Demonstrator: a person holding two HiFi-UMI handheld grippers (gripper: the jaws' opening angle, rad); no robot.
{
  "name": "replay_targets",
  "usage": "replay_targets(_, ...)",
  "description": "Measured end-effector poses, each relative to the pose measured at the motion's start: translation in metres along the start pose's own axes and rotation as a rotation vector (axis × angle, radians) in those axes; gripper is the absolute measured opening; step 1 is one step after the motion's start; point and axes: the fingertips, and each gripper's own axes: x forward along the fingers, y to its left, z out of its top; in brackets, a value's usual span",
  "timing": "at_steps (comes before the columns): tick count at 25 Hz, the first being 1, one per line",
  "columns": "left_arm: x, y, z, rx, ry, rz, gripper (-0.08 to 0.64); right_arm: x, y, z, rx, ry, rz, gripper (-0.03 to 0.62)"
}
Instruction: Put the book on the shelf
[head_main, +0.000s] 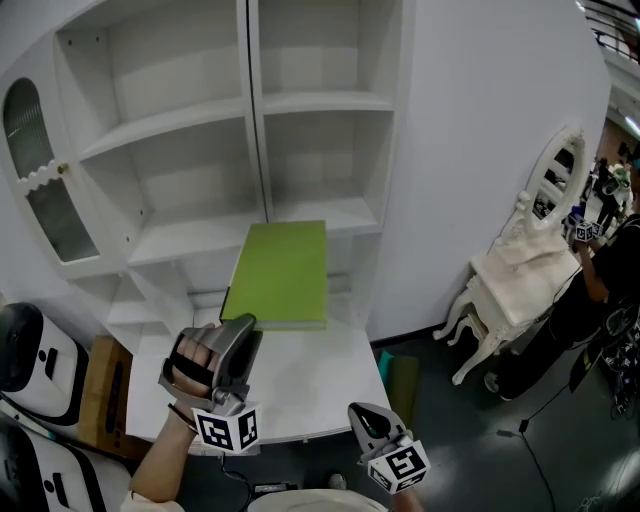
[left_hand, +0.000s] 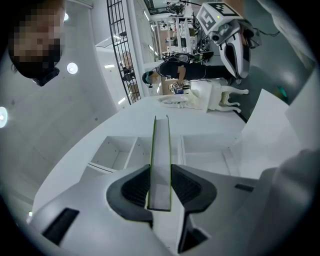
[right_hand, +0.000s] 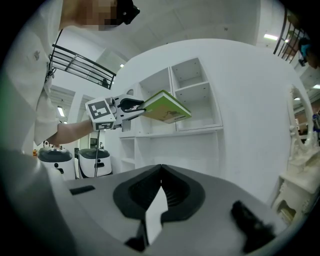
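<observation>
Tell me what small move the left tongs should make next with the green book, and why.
Probably ease the green book forward into an open compartment of the shelf. The left tongs grip its near corner, holding it roughly flat in the air in front of the compartments, not yet on any board.

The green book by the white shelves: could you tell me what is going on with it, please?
A person holds a gripper in each hand. The left gripper is clamped on one edge of the green book, holding it flat in the air in front of the white shelf unit; it is not yet on a shelf. The right gripper hangs lower, jaws together and empty.
</observation>
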Motion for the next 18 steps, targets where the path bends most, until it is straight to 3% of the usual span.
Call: replay_targets(18,0.080,-0.023,0.042,0.016,0.004,-0.008,0.137,-0.044,-0.070,-0.017,0.033,0.011,-0.083,0.014)
